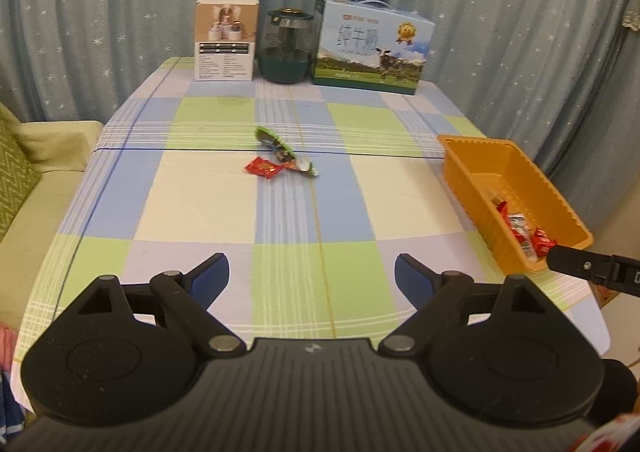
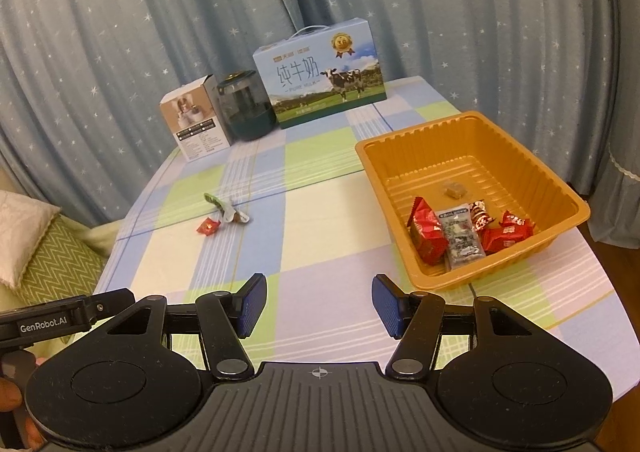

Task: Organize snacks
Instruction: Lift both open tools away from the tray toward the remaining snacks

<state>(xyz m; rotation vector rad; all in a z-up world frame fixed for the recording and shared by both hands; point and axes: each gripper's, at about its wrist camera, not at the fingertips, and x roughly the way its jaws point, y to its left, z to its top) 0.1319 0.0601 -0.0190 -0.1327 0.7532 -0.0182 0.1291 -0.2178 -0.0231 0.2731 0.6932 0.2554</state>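
Note:
An orange tray (image 2: 520,139) stands at the table's right side and holds several snack packets (image 2: 460,232), mostly red; it also shows in the left wrist view (image 1: 460,147). A small red snack (image 1: 263,167) and a green wrapper snack (image 1: 284,151) lie together mid-table; they also show in the right wrist view, the red one (image 2: 208,227) beside the green one (image 2: 226,207). My left gripper (image 1: 312,276) is open and empty above the near table edge. My right gripper (image 2: 319,306) is open and empty, near the tray's front left corner.
At the table's far edge stand a white product box (image 1: 225,39), a dark green jar (image 1: 286,47) and a blue milk carton box (image 1: 372,47). A sofa with a green cushion (image 1: 16,171) sits left of the table. Curtains hang behind.

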